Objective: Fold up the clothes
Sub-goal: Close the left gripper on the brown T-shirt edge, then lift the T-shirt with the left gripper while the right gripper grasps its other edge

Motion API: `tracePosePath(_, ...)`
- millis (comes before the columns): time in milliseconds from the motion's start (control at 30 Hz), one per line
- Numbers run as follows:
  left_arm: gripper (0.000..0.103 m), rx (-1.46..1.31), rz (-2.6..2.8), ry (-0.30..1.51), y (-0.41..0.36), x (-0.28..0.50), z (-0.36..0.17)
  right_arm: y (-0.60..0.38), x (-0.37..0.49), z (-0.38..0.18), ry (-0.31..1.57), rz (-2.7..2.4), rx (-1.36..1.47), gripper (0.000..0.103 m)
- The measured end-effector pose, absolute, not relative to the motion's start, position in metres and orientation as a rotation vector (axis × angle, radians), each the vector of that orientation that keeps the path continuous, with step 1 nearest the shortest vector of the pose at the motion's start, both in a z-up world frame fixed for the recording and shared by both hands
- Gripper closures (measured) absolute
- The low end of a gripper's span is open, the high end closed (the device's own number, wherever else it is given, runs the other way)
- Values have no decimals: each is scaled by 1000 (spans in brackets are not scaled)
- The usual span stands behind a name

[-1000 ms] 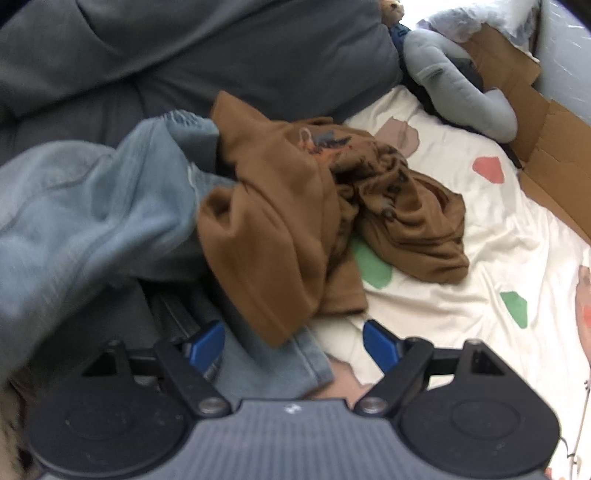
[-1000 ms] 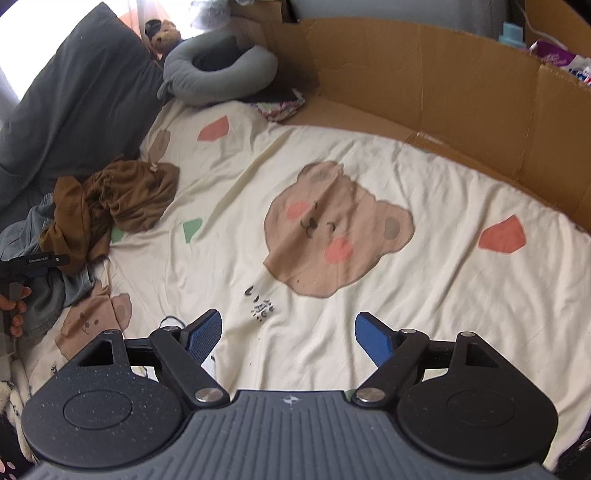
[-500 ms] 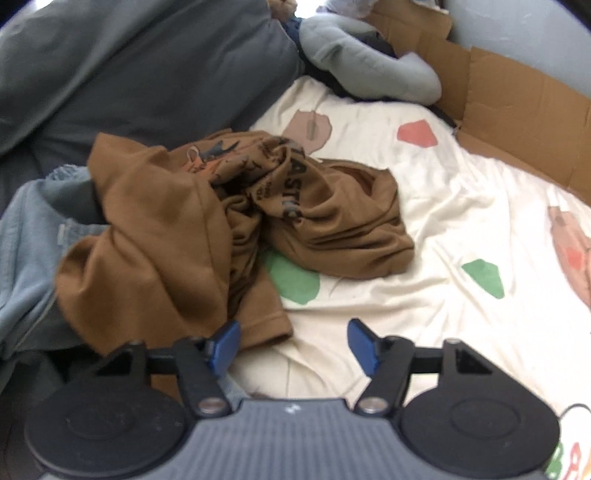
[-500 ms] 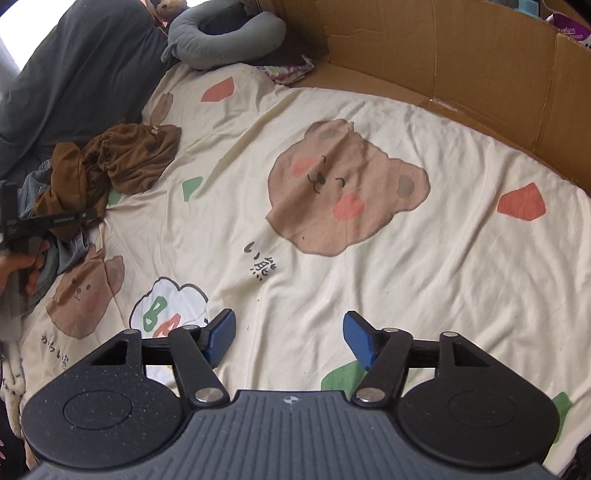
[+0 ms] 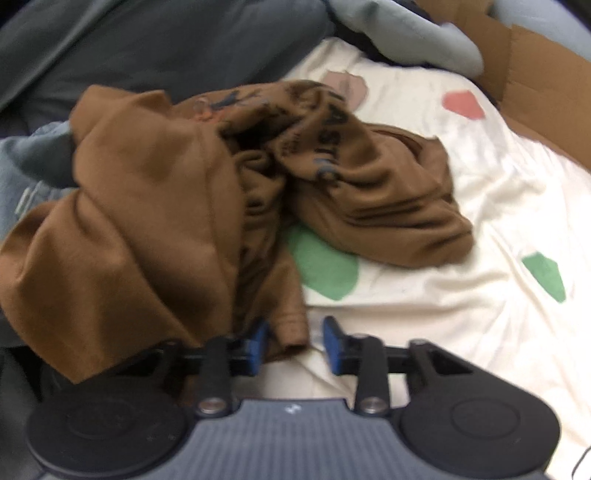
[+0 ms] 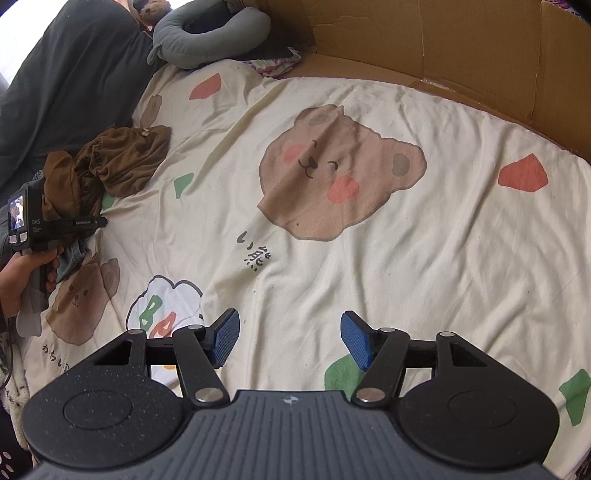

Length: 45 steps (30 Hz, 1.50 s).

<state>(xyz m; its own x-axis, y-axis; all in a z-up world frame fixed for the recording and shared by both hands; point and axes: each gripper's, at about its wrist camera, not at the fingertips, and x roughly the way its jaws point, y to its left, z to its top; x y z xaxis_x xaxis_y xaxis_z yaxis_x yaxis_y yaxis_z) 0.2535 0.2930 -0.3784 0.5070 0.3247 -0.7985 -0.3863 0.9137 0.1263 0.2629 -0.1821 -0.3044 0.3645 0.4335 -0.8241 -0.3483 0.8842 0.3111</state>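
Note:
A crumpled brown printed shirt [image 5: 192, 206] lies in a heap on the cream bear-print sheet [image 5: 461, 295]. It also shows at the far left in the right wrist view [image 6: 122, 162]. My left gripper [image 5: 295, 341] is partly open, its blue pads on either side of the shirt's lower hem [image 5: 291, 332], which lies between them without being pinched. My right gripper [image 6: 290, 339] is open and empty above the bare sheet [image 6: 443, 258]. The left gripper's body [image 6: 44, 221] and the hand holding it show at the left edge.
Blue-grey jeans [image 5: 22, 173] lie under the shirt at the left. A dark grey pillow [image 5: 129, 40] sits behind the pile. A grey neck pillow [image 6: 210, 33] lies at the far end. Cardboard walls [image 6: 443, 44] border the sheet at the back and right.
My left gripper has moved in toward the brown shirt and its jaws have narrowed around the hem. My right gripper has drifted slightly over the sheet, still open.

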Motion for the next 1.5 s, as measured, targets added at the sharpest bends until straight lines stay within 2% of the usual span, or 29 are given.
tracePosePath(100,95,-126,455,927,302,247,-375,-182,262,-305,1086,508,94,39)
tracePosePath(200,98,-133,434,901,300,242,-366,-181,262,-304,1082,514,106,39)
tracePosePath(467,99,-175,302,790,262,229,-323,-180,258,-304,1083,527,177,40)
tracePosePath(800,99,-288,178,726,216,210,-301,-177,258,-296,1065,550,262,42)
tracePosePath(1200,99,-419,-69,788,116,179,-310,-171,262,-292,1097,604,386,45)
tracePosePath(1500,99,-427,-181,863,79,159,-318,-162,262,-300,1136,655,445,44)
